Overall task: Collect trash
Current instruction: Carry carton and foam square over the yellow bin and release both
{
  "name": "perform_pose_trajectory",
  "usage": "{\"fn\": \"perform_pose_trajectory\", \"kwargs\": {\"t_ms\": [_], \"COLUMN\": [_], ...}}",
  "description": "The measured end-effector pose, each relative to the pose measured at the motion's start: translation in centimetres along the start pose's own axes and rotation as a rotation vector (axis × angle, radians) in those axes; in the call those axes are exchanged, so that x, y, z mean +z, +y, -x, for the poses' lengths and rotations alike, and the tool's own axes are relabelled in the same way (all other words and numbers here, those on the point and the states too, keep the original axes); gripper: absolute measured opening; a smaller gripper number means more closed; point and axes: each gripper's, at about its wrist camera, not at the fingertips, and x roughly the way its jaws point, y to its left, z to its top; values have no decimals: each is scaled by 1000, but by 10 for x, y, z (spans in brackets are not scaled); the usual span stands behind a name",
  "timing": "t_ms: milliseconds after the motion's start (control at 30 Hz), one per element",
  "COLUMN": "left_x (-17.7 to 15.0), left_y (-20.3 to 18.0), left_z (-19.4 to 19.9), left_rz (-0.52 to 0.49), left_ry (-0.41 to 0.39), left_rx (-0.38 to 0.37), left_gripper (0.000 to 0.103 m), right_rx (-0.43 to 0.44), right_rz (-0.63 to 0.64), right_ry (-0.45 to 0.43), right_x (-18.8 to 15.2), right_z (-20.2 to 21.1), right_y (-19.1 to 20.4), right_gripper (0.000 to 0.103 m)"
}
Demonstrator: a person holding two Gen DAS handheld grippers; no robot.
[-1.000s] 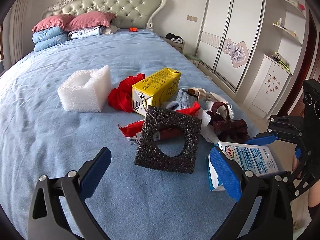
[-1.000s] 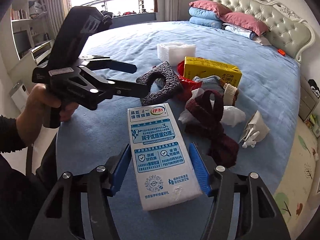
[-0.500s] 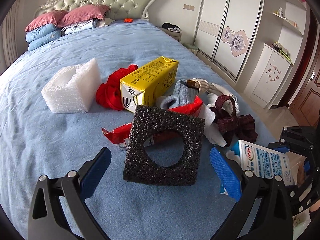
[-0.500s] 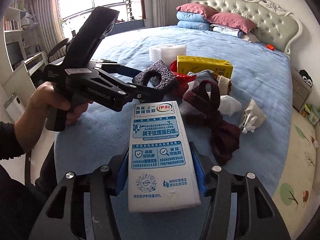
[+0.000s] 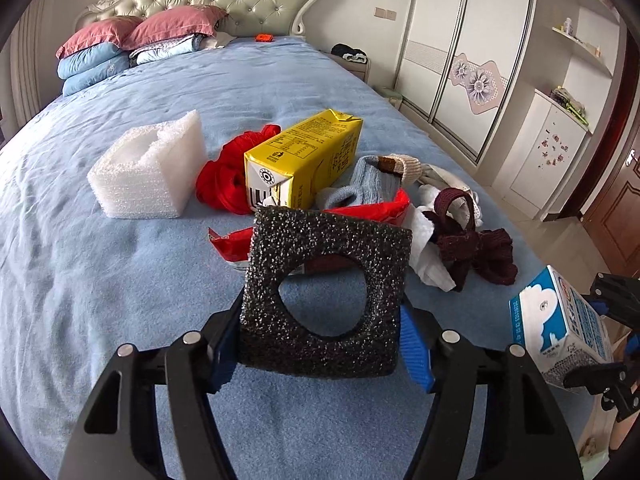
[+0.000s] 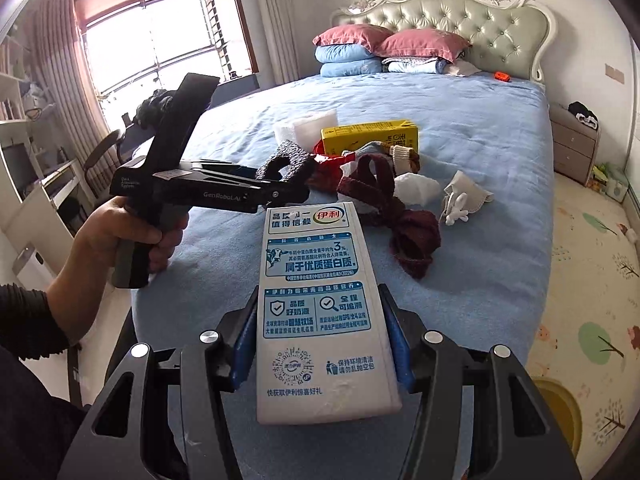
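Black foam square [image 5: 324, 292]: coarse, speckled open-cell, rough edges, rounded hole cut through the middle. It stands tilted up off the blue bedspread [image 5: 100, 272], clamped at both side edges by the blue ribbed pads of the left gripper [image 5: 320, 340]. A second ago those jaws stood wide with the foam lying ahead of them; they have just been closing and now grip it.

Right gripper [image 6: 322, 344] clenched on a white-and-blue milk carton [image 6: 320, 308]: glossy printed card, rectangular, one end dented. Pads press both long sides, as a second ago; the carton now sits further off the bed edge in the left view.

Rest of the pile is on the bed past the foam:
- yellow carton [image 5: 308, 160], glossy, lying on its side
- red crinkled wrapper [image 5: 360, 216] under it
- red cloth [image 5: 232, 176]
- white foam block [image 5: 152, 172], fine-celled, notch in top
- maroon knit band [image 5: 472, 244], white tissue [image 5: 428, 252], grey-blue sock [image 5: 372, 184]

The person's hand [image 6: 124, 232] wraps the left gripper's handle.
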Motion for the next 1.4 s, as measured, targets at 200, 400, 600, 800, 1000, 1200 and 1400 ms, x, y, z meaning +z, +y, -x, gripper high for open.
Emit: {"fn": "perform_pose_trajectory", "kwargs": {"t_ms": [200, 400, 600, 800, 1000, 1200, 1400], "left_x": [-5, -8, -11, -11, -11, -8, -6], "left_y": [-16, -47, -88, -138, -187, -240, -291], "left_z": [26, 49, 51, 34, 7, -25, -58], "left_rz": [-26, -68, -121, -182, -228, -284, -340], "left_ry": [-37, -73, -66, -31, 23, 92, 168], "left_rx": [-24, -82, -157, -225, -293, -357, -408], "left_gripper": [66, 66, 66, 66, 66, 66, 66], "right_rx": [-38, -78, -167, -240, -330, -433, -504], "right_rz": [-26, -6, -22, -74, -141, -220, -302], "right_ry": [-41, -63, -85, -113, -116, -124, -111], "right_x": [0, -5, -20, -44, -75, -107, -140], "right_z": [12, 27, 48, 75, 106, 136, 155], "right_y": [-1, 4, -2, -19, -45, -72, -99], "right_gripper": [53, 53, 53, 53, 53, 53, 53]}}
